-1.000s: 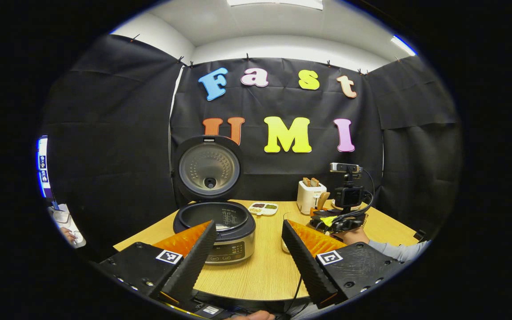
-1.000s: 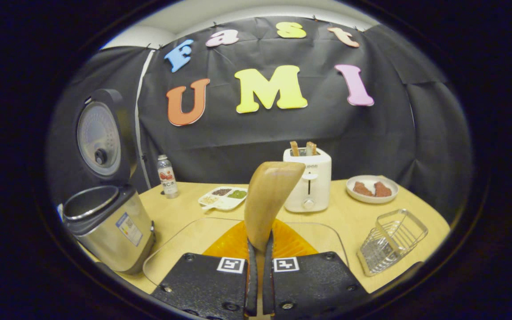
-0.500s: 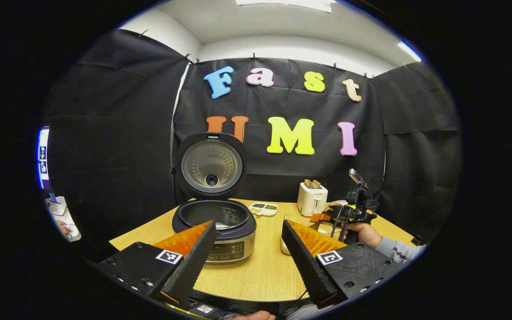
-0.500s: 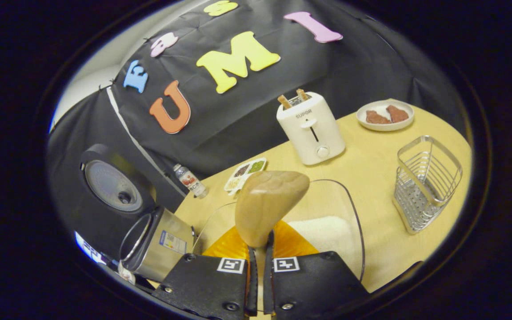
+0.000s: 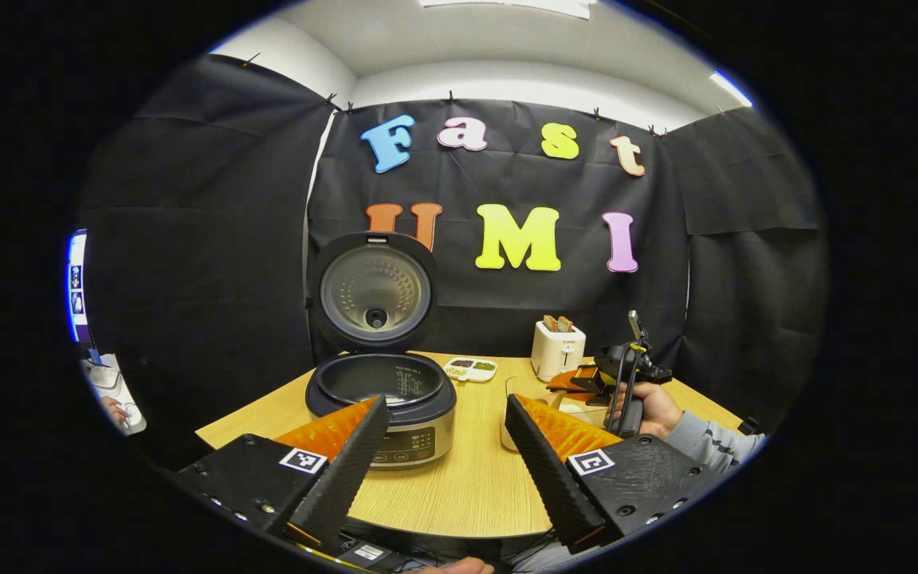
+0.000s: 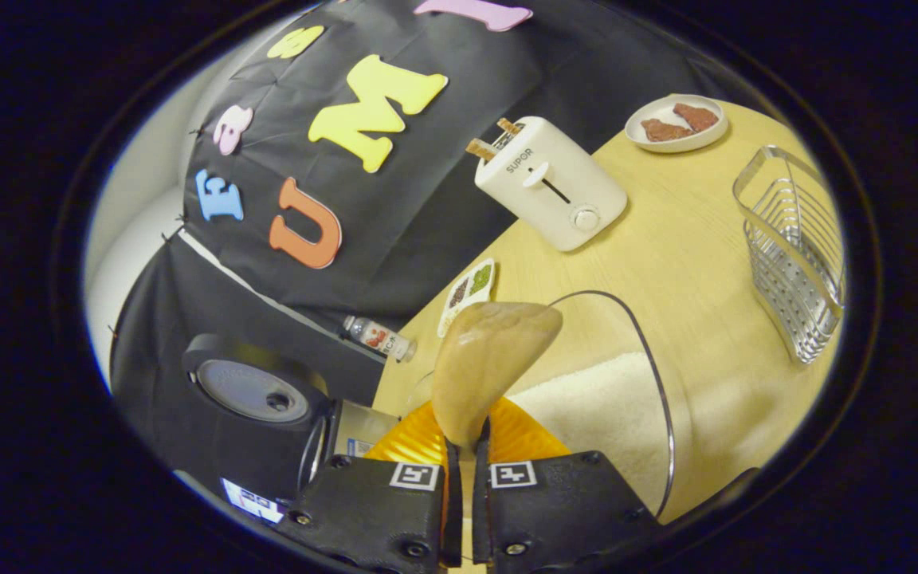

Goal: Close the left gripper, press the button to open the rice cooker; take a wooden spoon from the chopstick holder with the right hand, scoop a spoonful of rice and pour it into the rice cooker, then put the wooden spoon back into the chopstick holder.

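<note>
Between right tool (image 6: 465, 446) fingers: wooden spoon (image 6: 484, 363), perhaps empty.

Smooth wooden spoon (image 6: 491, 359), glossy plastic toaster (image 6: 548, 183), wire-metal chopstick holder (image 6: 798, 255).

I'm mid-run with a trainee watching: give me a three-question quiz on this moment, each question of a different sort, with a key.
1. True or false: the rice cooker has its lid shut.
2. What does the right gripper hold? A) a bottle B) a wooden spoon C) a slice of toast
3. Fill in: the spoon's bowl hangs over the clear container of ____.

Key
1. False. The lid stands upright and the pot is open.
2. B. Both fingers press on the spoon's handle; the left gripper is open and holds nothing.
3. Rice. The wire chopstick holder stands on the table with nothing in it.
</note>
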Tool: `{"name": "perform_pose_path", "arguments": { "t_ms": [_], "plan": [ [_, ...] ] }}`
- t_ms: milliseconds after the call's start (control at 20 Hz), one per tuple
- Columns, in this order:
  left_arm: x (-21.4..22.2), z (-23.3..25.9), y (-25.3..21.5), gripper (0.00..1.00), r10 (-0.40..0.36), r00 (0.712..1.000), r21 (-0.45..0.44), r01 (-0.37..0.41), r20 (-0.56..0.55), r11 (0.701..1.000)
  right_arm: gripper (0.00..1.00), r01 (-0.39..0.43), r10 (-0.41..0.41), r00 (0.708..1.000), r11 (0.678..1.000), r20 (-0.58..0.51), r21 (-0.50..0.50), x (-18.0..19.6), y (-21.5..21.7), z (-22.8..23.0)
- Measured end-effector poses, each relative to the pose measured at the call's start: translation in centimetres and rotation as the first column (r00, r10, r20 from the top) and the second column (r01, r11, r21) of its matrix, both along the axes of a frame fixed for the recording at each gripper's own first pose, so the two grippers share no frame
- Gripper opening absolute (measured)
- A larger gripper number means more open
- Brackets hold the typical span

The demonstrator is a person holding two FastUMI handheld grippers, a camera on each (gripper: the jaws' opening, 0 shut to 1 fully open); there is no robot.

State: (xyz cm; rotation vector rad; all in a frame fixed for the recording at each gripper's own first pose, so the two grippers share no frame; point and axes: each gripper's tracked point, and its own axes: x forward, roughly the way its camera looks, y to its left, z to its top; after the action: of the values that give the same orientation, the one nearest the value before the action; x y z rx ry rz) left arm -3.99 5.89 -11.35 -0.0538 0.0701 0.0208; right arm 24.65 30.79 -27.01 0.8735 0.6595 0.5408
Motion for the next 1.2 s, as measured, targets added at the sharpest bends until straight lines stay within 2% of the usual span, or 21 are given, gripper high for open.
{"name": "perform_pose_path", "arguments": {
  "t_ms": [350,500,650,750,900,1000,1050,1200],
  "plan": [
    [-0.6,0.4,0.1,0.95,0.003,1.000,0.017,-0.003,-0.004,1.000,0.10,0.086,-0.084,0.996,0.986,-0.020,0.142,0.1,-3.1,2.1],
    [-0.9,0.9,0.0,0.95,0.000,1.000,0.023,0.000,0.003,1.000,0.10,0.136,-0.135,0.991,0.961,-0.021,0.240,0.2,-5.2,3.7],
    [-1.2,1.2,-0.3,0.94,-0.006,1.000,0.033,0.006,0.005,0.999,0.10,0.166,-0.159,0.986,0.906,-0.050,0.391,0.0,-7.0,5.7],
    [-1.3,1.4,-0.5,0.94,-0.007,1.000,0.046,0.007,0.009,0.999,0.10,0.151,-0.145,0.988,0.867,-0.048,0.475,-0.8,-7.7,7.1],
    [-1.4,1.6,-0.8,0.94,-0.010,1.000,0.054,0.010,0.010,0.998,0.10,0.140,-0.121,0.990,0.771,-0.073,0.621,-1.9,-8.6,9.3],
    [-1.6,1.8,-0.8,0.94,-0.011,1.000,0.059,0.010,0.013,0.998,0.10,0.128,-0.072,0.991,0.710,-0.109,0.692,-2.8,-8.3,10.3],
    [-1.7,2.1,-0.9,0.94,-0.012,1.000,0.061,0.011,0.018,0.998,0.09,0.118,-0.049,0.992,0.702,-0.118,0.703,-3.5,-7.8,10.7],
    [-2.1,2.4,-0.9,0.94,-0.016,0.999,0.061,0.014,0.029,0.998,0.10,0.090,-0.030,0.995,0.737,-0.100,0.670,-4.9,-6.3,11.8]
  ]
}}
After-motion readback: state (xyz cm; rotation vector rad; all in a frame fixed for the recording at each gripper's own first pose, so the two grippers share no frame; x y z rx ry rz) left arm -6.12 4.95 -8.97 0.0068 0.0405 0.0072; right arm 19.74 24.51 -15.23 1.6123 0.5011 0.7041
